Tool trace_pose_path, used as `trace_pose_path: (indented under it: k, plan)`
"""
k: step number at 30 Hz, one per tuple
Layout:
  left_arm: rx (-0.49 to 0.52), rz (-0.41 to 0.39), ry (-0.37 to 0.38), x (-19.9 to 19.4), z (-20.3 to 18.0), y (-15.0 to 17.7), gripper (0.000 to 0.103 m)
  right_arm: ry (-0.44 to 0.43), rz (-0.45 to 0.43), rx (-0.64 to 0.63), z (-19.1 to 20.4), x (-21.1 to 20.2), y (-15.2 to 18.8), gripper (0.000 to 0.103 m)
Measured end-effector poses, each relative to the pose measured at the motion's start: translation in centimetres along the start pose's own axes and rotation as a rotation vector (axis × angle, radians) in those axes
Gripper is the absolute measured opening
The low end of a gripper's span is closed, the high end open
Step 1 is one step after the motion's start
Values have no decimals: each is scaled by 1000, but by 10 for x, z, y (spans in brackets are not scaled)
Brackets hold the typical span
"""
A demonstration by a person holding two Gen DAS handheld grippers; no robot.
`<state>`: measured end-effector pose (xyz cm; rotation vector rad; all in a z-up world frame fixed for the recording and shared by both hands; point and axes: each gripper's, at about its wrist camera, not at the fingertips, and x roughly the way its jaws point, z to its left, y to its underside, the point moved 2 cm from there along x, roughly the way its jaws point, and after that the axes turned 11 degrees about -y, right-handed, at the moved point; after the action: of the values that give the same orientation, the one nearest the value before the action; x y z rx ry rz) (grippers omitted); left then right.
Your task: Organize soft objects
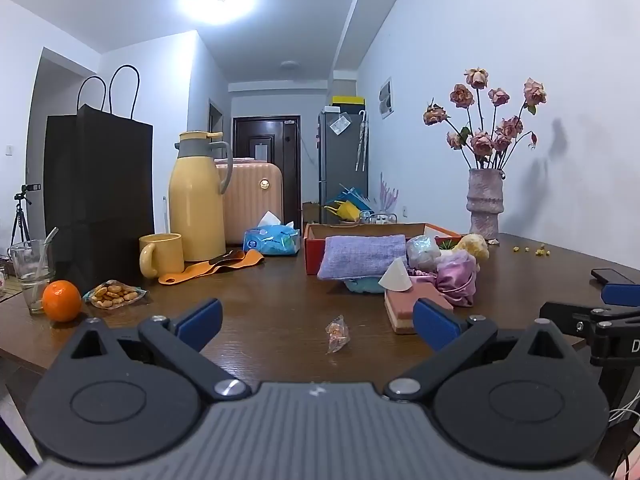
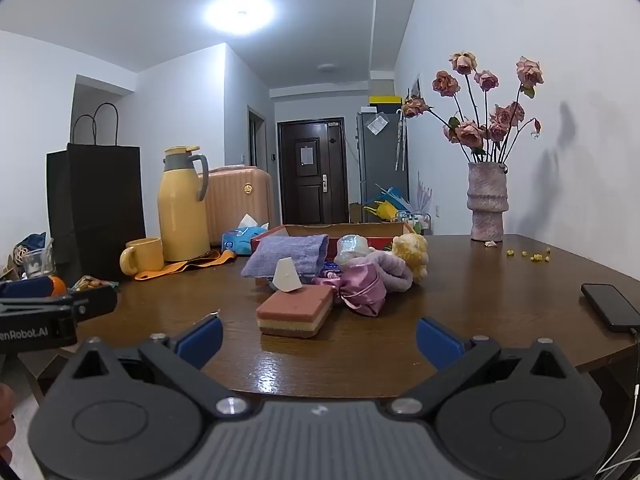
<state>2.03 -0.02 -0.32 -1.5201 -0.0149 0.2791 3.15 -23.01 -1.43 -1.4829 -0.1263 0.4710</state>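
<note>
The left gripper [image 2: 40,320] body reads "enRobot.AI", partly cut off.

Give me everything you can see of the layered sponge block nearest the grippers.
The layered sponge block is a rectangular slab with a dusty pink top, a cream band and a brownish base, porous-looking and uncompressed. It lies flat on the brown table, at the near edge of the soft pile. A white wedge stands at its far edge, seemingly touching it. A pink satin pouch lies beside it. Neither gripper touches it.

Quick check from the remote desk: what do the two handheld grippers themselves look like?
Left gripper and right gripper look identical: ribbed grey body, black linkage arms with silver pivot screws, blue fingertip pads. White lettering ending "Robot.AI" marks the left one's side, seen from the right wrist. No sleeves show.
</note>
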Motion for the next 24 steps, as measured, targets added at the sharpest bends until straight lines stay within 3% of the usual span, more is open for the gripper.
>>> trace_pose_path:
  k: [24]
  plan:
    - [7, -8, 5, 1, -1, 3, 103, 6, -3, 32, -7, 2, 1, 103]
